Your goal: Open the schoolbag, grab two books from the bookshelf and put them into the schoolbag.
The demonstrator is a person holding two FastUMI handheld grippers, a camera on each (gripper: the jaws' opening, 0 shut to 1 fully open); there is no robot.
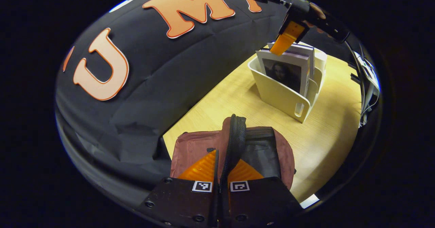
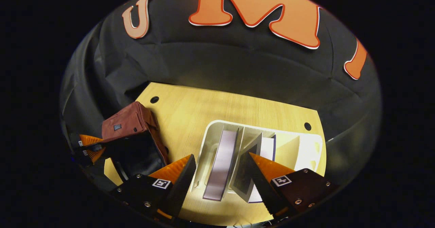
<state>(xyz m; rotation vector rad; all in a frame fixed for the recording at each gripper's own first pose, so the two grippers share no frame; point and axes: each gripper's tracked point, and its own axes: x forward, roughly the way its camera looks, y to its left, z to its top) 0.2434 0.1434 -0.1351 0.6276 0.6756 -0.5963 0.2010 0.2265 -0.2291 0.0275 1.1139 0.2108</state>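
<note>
Schoolbag (image 1: 265,150): on the counter (image 1: 326,136), left of the bookshelf, mouth open.
Left hand-held gripper (image 1: 221,168): clamped on the bag's strap, probably to hold it open.
Bookshelf (image 2: 306,146): holds the books (image 2: 222,160) upright.
Right hand-held gripper (image 2: 221,178): fingers apart above the books, ready to pinch one.

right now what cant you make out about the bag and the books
- Schoolbag interior: left gripper view, hidden by its dark flap and the left gripper, shut on the zipper edge.
- How many books the bookshelf holds: right gripper view, cut off by the open right gripper.
- Book fronts: edge-on here.
</note>
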